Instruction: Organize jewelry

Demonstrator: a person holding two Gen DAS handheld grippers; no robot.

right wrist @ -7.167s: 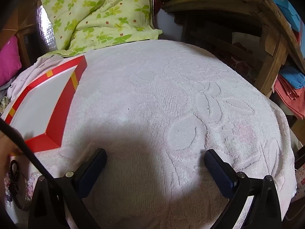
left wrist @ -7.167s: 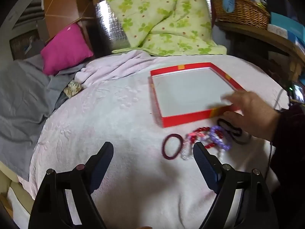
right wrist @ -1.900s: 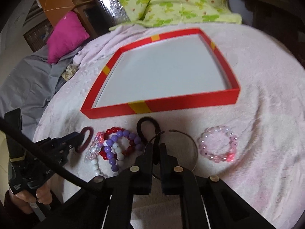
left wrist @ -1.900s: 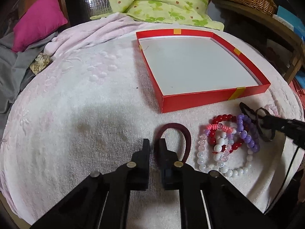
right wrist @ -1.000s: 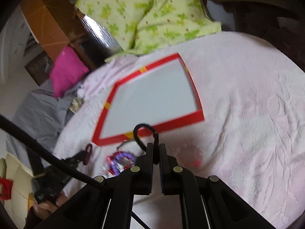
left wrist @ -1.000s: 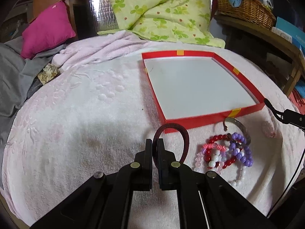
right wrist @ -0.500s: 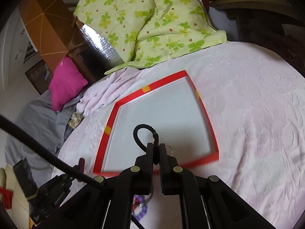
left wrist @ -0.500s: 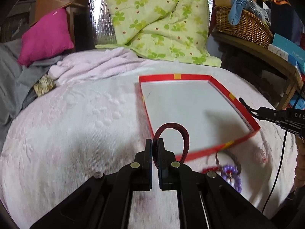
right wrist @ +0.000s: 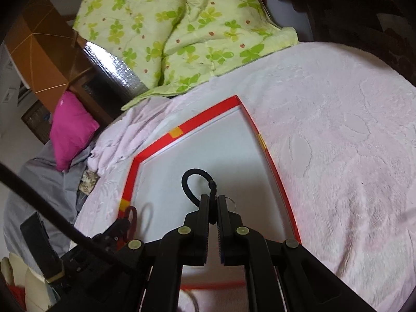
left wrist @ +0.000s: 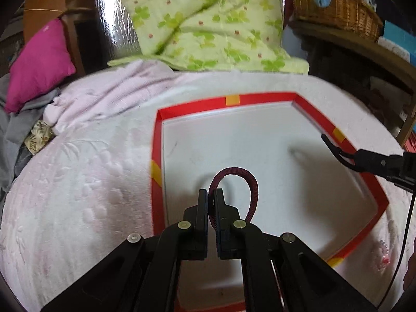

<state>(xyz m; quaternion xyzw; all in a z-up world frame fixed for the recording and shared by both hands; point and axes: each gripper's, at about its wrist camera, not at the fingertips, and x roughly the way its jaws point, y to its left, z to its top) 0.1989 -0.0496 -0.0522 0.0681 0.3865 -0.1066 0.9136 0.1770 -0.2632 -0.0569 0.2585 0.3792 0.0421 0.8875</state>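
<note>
A shallow red box (left wrist: 156,140) with a white floor lies on the pink towel (left wrist: 78,182); it also shows in the right wrist view (right wrist: 202,119). My left gripper (left wrist: 212,195) is shut on a dark red hair band (left wrist: 253,184) and holds it above the box floor. My right gripper (right wrist: 212,200) is shut on a black hair band (right wrist: 186,182), also above the box; a thin wire ring (right wrist: 231,204) hangs by it. The right gripper shows in the left wrist view (left wrist: 335,148), the left gripper in the right wrist view (right wrist: 124,221). A pink bead bracelet (left wrist: 382,254) lies outside the box.
A green clover quilt (left wrist: 202,23) and a magenta cushion (left wrist: 36,62) lie behind the towel. A wicker basket (left wrist: 335,5) sits on a wooden shelf at the right. Grey cloth (right wrist: 39,182) lies at the left.
Both grippers have moved forward with their hair bands and now hang over the box floor. The bead bracelets have dropped out of the left wrist view, except one pink one.
</note>
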